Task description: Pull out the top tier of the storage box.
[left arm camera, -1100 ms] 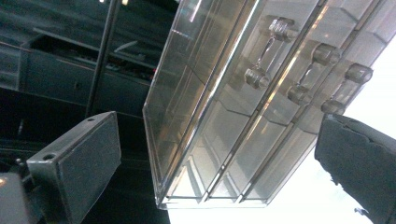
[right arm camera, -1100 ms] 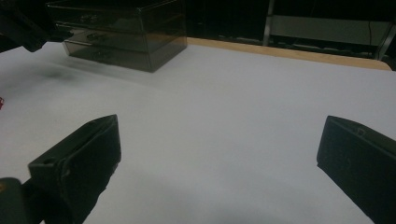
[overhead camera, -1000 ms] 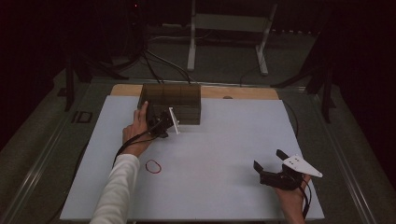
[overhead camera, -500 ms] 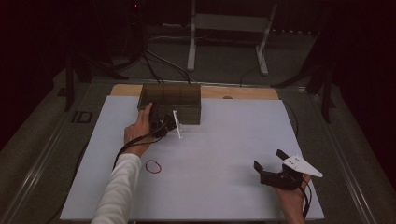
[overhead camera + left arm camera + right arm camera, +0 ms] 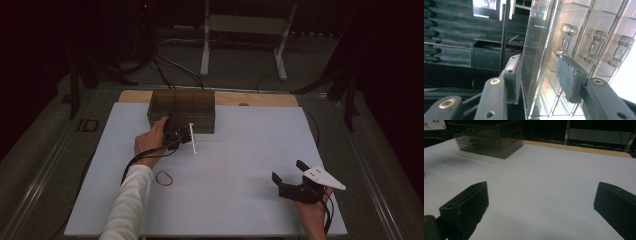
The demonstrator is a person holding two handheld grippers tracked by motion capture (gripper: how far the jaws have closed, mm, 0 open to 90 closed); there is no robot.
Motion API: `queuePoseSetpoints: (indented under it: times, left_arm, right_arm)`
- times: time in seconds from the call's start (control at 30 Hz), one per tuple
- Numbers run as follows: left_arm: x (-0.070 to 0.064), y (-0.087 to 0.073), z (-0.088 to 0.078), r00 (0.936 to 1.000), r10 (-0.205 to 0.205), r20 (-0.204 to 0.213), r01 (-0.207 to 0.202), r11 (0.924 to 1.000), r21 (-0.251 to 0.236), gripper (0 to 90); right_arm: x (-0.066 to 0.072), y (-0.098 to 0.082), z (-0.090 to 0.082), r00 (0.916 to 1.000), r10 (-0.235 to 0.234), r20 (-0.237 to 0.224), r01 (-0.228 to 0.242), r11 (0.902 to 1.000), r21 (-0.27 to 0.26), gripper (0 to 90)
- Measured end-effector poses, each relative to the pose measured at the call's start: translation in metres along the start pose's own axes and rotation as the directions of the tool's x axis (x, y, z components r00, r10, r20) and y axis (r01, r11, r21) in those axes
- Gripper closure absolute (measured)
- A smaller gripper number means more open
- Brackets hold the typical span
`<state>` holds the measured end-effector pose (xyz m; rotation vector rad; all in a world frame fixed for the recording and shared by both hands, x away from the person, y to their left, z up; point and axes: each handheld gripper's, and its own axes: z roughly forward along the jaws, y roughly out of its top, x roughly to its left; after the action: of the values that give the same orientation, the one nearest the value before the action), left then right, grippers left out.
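Left hand [image 5: 149, 142] extended forward to the front left corner of the smoked clear drawer box [image 5: 182, 110], forearm in a white sleeve [image 5: 127, 207] rising from the lower edge of the high view. Left gripper [image 5: 540, 75] rolled on its side against the box; white plate [image 5: 193, 138] on it seen edge-on. Fingers [image 5: 512, 72] set astride the box's corner wall: one outside the side panel, the other over the drawer fronts just below the nearest clear handle [image 5: 566, 37]. Jaws just closing, a narrow gap visible on each side of the wall; contact with the panel not confirmed. Box located at the far side of the white bench [image 5: 240, 165], close to the wooden strip [image 5: 250, 99] along its back edge.

Right hand [image 5: 312, 212] low at the near right of the bench, wrist cut off by the frame edge. Right gripper [image 5: 541, 207] aimed across the bench, fingers [image 5: 470, 200] wide apart, bare surface between them. Well apart from the box.

Red rubber band [image 5: 164, 178] flat on the bench beside the left sleeve.

Drawer contents unreadable through the tinted walls. Drawer count not determinable from the high view. Surroundings beyond the bench dark; a white stand [image 5: 242, 40] faintly visible behind.
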<state>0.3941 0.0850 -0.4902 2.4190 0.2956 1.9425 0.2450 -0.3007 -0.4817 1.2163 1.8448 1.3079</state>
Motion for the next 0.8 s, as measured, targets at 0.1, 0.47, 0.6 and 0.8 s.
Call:
queuePoseSetpoints:
  times: [0.1, 0.47, 0.6, 0.8]
  left_arm:
    - [-0.002, 0.0, 0.0, 1.0, 0.009, 0.003, -0.009, 1.0, 0.002, 57.5]
    - [-0.008, 0.002, 0.002, 0.9987, 0.051, 0.01, -0.051, 0.9987, -0.002, 59.9]
    - [-0.009, 0.001, 0.003, 0.9979, 0.065, 0.006, -0.065, 0.9979, 0.001, 62.4]
    - [-0.011, 0.002, 0.003, 0.9975, 0.07, 0.005, -0.07, 0.9975, -0.006, 62.6]
  right_arm:
    - [0.0, 0.0, 0.0, 1.0, -0.001, 0.0, 0.001, 1.0, 0.0, 0.4]
    - [0.0, 0.0, 0.001, 1.0, -0.001, 0.0, 0.001, 1.0, 0.003, 0.4]
    - [0.0, 0.0, 0.001, 1.0, 0.001, 0.001, -0.001, 1.0, 0.002, 0.4]
    - [0.0, 0.0, 0.001, 1.0, -0.001, 0.001, 0.001, 1.0, 0.003, 0.4]
